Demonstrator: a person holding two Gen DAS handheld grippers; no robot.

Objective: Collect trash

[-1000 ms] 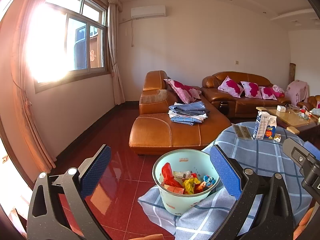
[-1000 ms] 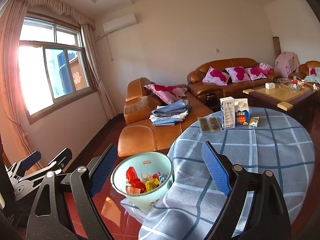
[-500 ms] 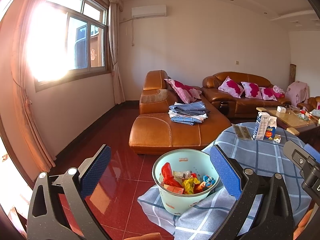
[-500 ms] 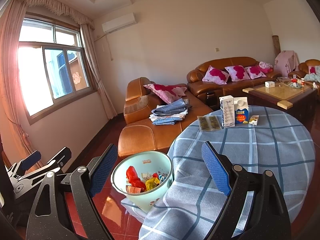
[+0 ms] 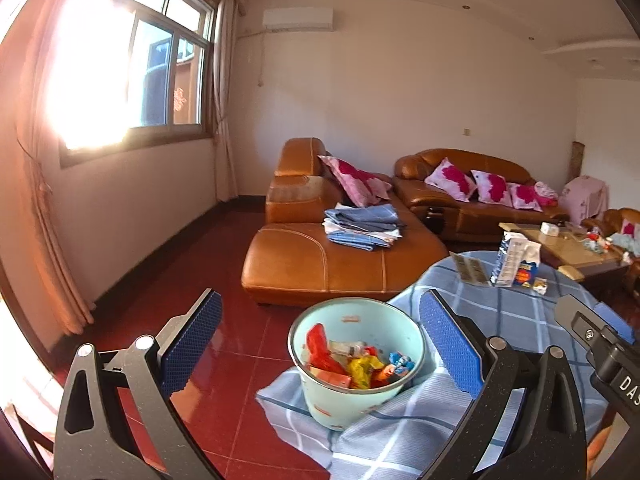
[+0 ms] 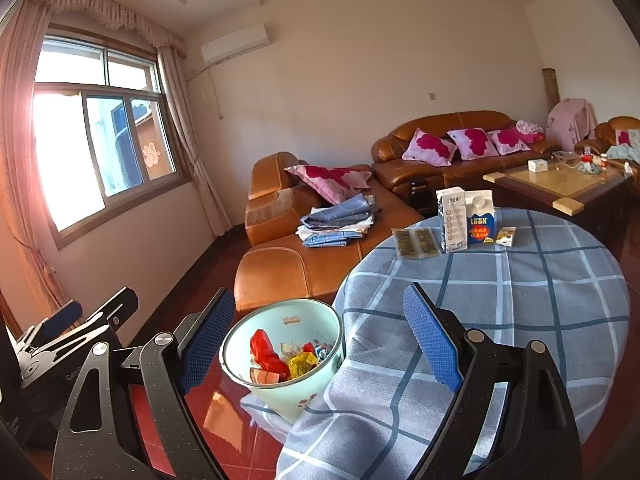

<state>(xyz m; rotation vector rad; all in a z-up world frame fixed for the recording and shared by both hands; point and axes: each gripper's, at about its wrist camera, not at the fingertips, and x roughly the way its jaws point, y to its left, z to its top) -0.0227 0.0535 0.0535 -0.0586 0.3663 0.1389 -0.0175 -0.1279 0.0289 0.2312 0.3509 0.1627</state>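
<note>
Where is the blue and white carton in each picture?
Left wrist view: the blue and white carton stands at the far right, on the far edge of the checked tablecloth, partly behind the taller carton.
Right wrist view: it stands right of center, just right of the taller carton.
Shared landmark: the trash bin, which is low in both.

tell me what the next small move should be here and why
Probably reach the right gripper forward across the table toward the cartons and packets at its far edge. Both grippers are open and empty, the bin already holds wrappers, and those items are the only trash on the cloth.
</note>
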